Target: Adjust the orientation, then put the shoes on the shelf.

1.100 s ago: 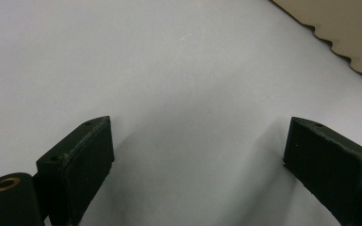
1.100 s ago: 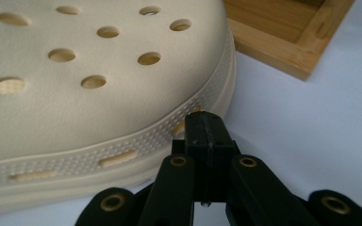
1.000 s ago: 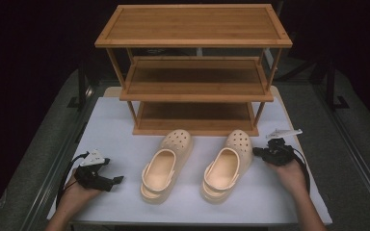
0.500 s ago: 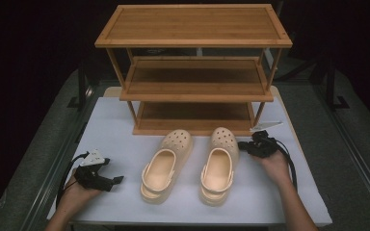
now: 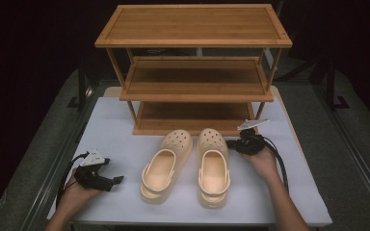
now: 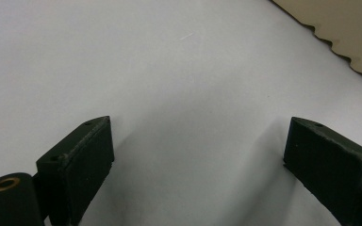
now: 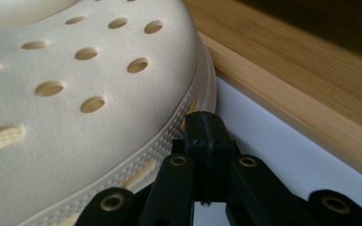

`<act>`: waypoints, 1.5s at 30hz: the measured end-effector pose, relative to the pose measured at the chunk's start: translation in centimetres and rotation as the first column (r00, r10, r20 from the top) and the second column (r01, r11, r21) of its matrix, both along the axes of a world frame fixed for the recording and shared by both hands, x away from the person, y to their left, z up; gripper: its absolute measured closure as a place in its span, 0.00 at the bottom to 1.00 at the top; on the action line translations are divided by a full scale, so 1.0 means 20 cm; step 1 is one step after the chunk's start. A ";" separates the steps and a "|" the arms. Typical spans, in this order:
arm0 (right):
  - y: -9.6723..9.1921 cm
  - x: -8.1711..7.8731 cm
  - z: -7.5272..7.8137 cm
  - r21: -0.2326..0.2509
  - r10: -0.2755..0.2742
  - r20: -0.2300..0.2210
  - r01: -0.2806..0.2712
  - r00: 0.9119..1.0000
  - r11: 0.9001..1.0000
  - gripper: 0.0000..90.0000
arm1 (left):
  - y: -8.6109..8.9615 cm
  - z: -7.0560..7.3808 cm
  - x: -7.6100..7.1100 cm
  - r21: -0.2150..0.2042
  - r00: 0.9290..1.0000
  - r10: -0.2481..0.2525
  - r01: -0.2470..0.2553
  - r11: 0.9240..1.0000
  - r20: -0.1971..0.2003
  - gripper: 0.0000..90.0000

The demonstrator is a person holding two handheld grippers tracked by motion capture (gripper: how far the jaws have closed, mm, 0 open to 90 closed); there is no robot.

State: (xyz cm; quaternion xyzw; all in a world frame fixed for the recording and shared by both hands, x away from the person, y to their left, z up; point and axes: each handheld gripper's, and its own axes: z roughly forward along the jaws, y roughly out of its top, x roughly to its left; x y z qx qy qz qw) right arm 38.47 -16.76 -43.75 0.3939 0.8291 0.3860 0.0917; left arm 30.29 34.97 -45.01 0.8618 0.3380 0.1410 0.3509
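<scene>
Since a second ago our right gripper (image 5: 232, 143), jaws together and empty, has nudged the right clog (image 5: 213, 166) leftward beside the left clog (image 5: 166, 166) at lower centre. Our left gripper (image 5: 117, 180), jaws apart, idles at lower left, so we judge the pair nearly aligned before the shoe rack (image 5: 195, 89).

Dark room; white table (image 5: 125, 120); 3-tier bamboo rack (image 5: 192, 38); grey floor (image 5: 337, 125).

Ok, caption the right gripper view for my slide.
Shut hand-held gripper pressing against the cream clog's toe beside the bamboo rack.
</scene>
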 end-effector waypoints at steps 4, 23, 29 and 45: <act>0.02 0.00 0.00 0.002 0.005 0.007 -0.005 1.000 1.000 1.00 | 0.00 0.00 0.00 0.000 1.000 0.000 0.000 1.000 0.001 0.09; -0.14 -0.23 0.11 0.055 -0.094 0.036 0.092 0.995 0.994 0.70 | 0.00 0.00 0.00 0.001 1.000 0.001 -0.001 1.000 0.005 0.09; -0.17 -0.34 0.14 0.067 -0.082 0.042 0.080 0.996 0.995 0.63 | 0.00 0.00 0.00 0.002 1.000 0.000 0.000 1.000 0.006 0.09; -0.08 -0.56 0.22 0.167 -0.015 0.081 0.001 0.997 0.986 0.50 | 0.00 0.00 0.00 0.002 1.000 0.001 -0.001 1.000 0.006 0.09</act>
